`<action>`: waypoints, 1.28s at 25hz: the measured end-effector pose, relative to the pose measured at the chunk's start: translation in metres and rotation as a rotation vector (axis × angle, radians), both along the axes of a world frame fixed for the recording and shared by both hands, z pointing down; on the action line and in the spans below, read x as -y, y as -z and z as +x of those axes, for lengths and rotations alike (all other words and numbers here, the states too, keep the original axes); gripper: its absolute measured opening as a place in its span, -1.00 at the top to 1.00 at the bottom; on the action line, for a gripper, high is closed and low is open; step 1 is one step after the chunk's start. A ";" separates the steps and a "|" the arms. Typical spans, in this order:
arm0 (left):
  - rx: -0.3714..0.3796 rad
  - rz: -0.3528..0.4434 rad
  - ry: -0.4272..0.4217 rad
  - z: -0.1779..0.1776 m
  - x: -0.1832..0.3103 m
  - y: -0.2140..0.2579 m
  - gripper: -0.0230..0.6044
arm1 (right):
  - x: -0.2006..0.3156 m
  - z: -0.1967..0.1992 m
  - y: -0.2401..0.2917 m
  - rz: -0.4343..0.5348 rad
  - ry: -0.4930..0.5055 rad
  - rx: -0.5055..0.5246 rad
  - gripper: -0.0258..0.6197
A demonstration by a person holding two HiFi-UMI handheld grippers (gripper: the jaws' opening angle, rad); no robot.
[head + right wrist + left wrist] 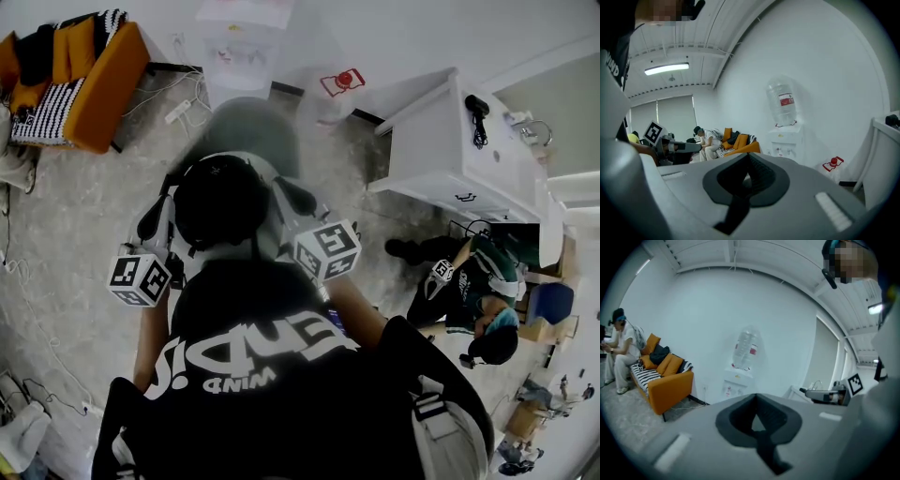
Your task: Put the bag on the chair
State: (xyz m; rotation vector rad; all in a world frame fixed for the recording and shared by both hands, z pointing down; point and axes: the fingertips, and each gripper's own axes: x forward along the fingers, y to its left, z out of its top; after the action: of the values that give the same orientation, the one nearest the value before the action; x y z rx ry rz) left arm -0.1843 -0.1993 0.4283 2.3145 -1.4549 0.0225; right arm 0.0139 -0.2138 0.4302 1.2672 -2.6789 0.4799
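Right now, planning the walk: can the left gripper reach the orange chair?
Probably not from here: the left gripper, shut on the bag strap, is well short of the orange chair; open floor lies between.

The person wears a black T-shirt with short sleeves and bold white lettering. The left gripper and right gripper are matte grey with dark ridged pads. Each carries a white cube printed with black square markers.

Orange sofa partly beyond the upper-left edge.
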 end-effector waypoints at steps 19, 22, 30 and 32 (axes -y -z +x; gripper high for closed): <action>0.125 0.015 0.047 -0.017 0.000 -0.043 0.92 | 0.003 0.009 -0.045 -0.050 -0.078 -0.048 0.92; 0.121 0.016 0.036 -0.015 0.002 -0.042 0.92 | 0.005 0.010 -0.046 -0.051 -0.083 -0.046 0.92; 0.124 0.009 0.013 -0.011 0.010 -0.042 0.92 | 0.007 0.005 -0.046 -0.050 -0.057 -0.057 0.92; 0.128 0.005 0.009 -0.012 0.011 -0.043 0.92 | 0.009 0.003 -0.046 -0.053 -0.057 -0.053 0.92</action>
State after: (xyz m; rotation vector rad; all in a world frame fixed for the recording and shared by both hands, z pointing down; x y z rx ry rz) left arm -0.1962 -0.2103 0.4712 2.3478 -1.5282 0.1674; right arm 0.0167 -0.2226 0.4766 1.3260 -2.5752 0.5140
